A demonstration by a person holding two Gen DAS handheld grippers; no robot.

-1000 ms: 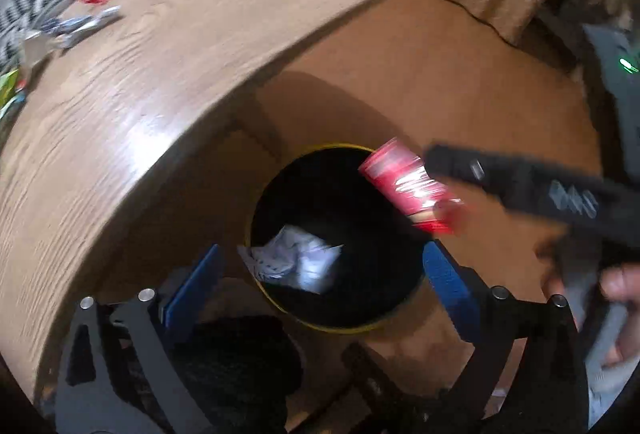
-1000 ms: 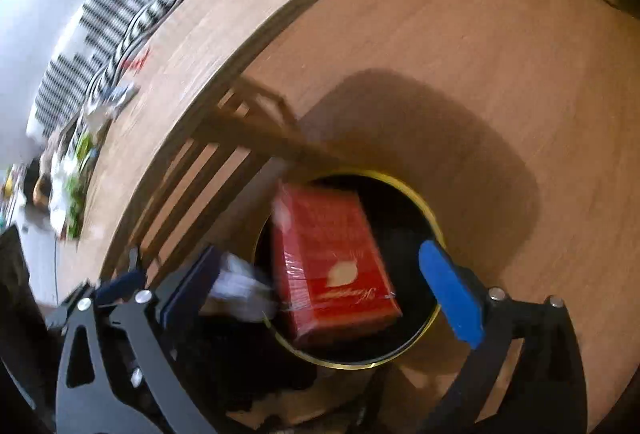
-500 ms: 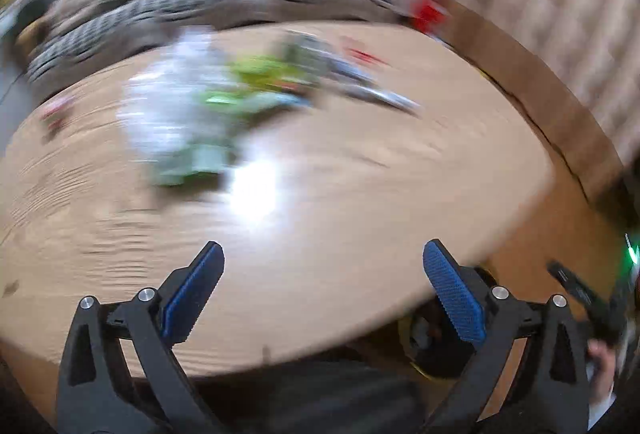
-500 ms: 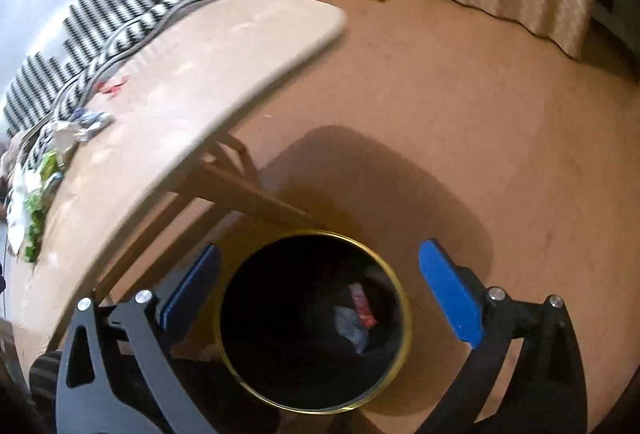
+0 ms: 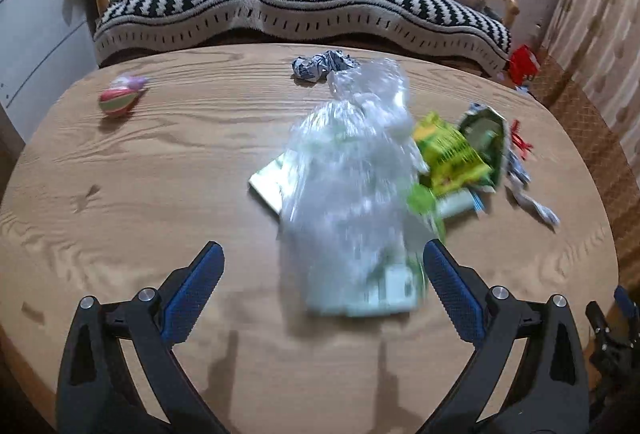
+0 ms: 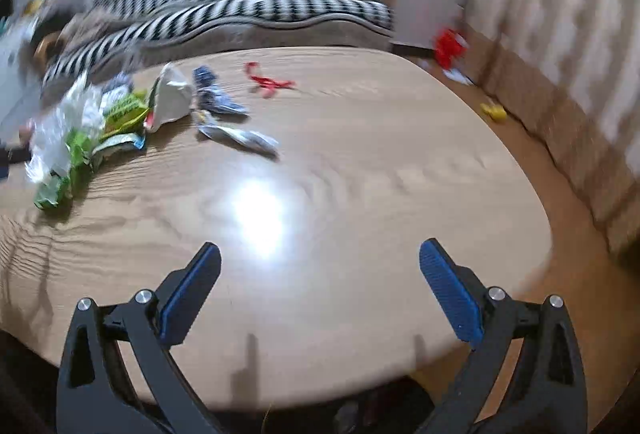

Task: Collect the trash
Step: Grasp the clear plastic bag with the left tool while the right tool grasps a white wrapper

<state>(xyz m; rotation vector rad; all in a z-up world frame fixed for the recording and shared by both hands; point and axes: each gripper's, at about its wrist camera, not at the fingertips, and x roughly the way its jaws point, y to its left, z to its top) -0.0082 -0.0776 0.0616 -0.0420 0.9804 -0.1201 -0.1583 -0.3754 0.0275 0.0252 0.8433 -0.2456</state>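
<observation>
The left tongs (image 5: 320, 274) stand wide open and empty over the near edge of the desk (image 5: 120, 194), with the clear plastic bag (image 5: 352, 186) straight ahead in the middle of the left wrist frame. Its long axis runs away from the tongs toward the frame's top, and its near end lies just between the blue fingertips (image 5: 448, 290). This is the nearer hand by my reckoning.

The right tongs (image 6: 316, 286) are likewise spread and hold nothing. The litter sits well off in the upper left of their frame: the same bag (image 6: 60, 138), a green wrapper (image 6: 120, 114), a silvery wrapper (image 6: 240, 136) and a red scrap (image 6: 268, 82).

The bag is thin, crinkled film, blurred here, heaped over flat glossy packets. A crumpled paper ball (image 5: 320, 66) lies beyond it. The desk is smooth pale wood grain.
</observation>
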